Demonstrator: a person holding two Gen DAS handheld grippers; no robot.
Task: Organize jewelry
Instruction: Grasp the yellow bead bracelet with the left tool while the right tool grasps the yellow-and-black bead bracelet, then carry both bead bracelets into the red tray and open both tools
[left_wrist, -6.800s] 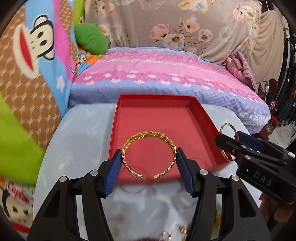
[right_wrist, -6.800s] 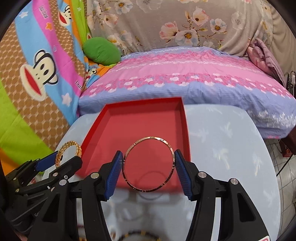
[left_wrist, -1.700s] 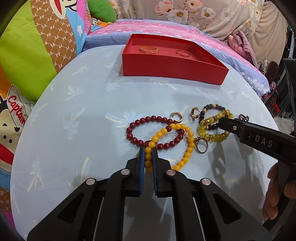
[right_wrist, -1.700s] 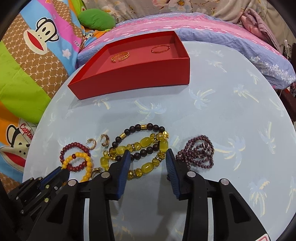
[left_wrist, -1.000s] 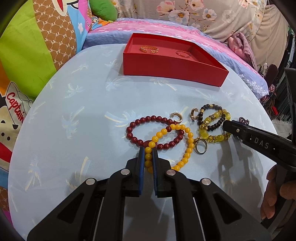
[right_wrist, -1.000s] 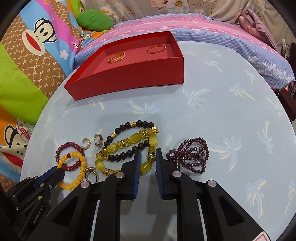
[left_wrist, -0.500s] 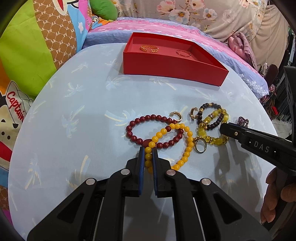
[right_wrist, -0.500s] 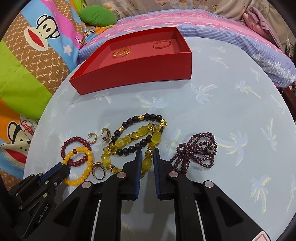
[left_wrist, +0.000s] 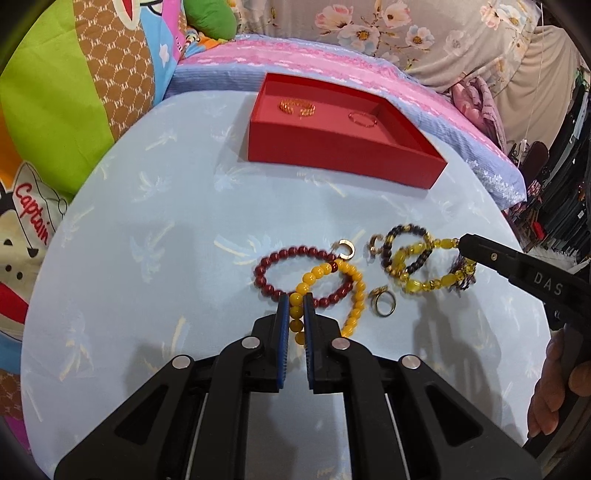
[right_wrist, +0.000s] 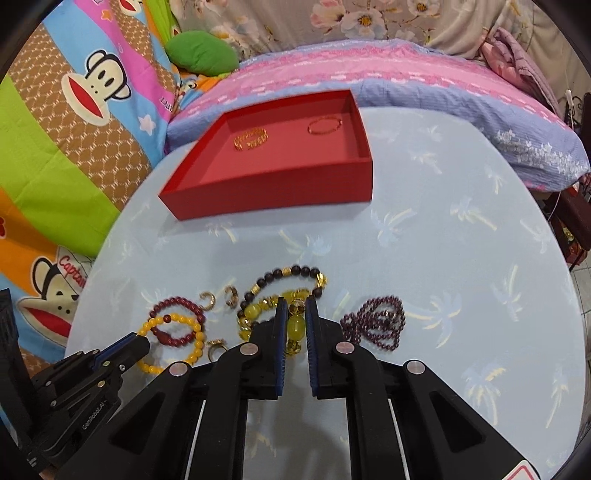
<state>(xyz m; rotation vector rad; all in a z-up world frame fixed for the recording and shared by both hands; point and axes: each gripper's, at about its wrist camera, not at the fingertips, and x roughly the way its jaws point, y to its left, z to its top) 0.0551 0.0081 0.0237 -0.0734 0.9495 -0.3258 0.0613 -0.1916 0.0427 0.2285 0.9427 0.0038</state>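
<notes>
Left gripper (left_wrist: 295, 308): clenched on the yellow bead bracelet (left_wrist: 354, 291), lower centre of the left wrist view; beads sit between the blue pads.
Right gripper (right_wrist: 295, 314): clenched on the yellow-and-gold stone bracelet (right_wrist: 295, 326), lower centre of the right wrist view.
Yellow bead bracelet: lies on the counter (left_wrist: 166, 240), overlapping the dark red bead bracelet (left_wrist: 291, 254).
Yellow-and-gold stone bracelet: interlaced with the black bead bracelet (right_wrist: 295, 272), centre of the right wrist view.
Gold ring (left_wrist: 384, 303): on the counter, between the two bracelet groups.
Gold hoop earrings (left_wrist: 345, 248): two, just above the bead bracelets.
Purple bead strand (right_wrist: 375, 325): right of the right gripper, bunched on the counter.
Red tray (right_wrist: 280, 195): upper centre of both views, well apart from the loose jewelry.
Tray contents: gold cuff bangle (right_wrist: 251, 142) on the left, thin gold bangle (right_wrist: 325, 125) on the right.
</notes>
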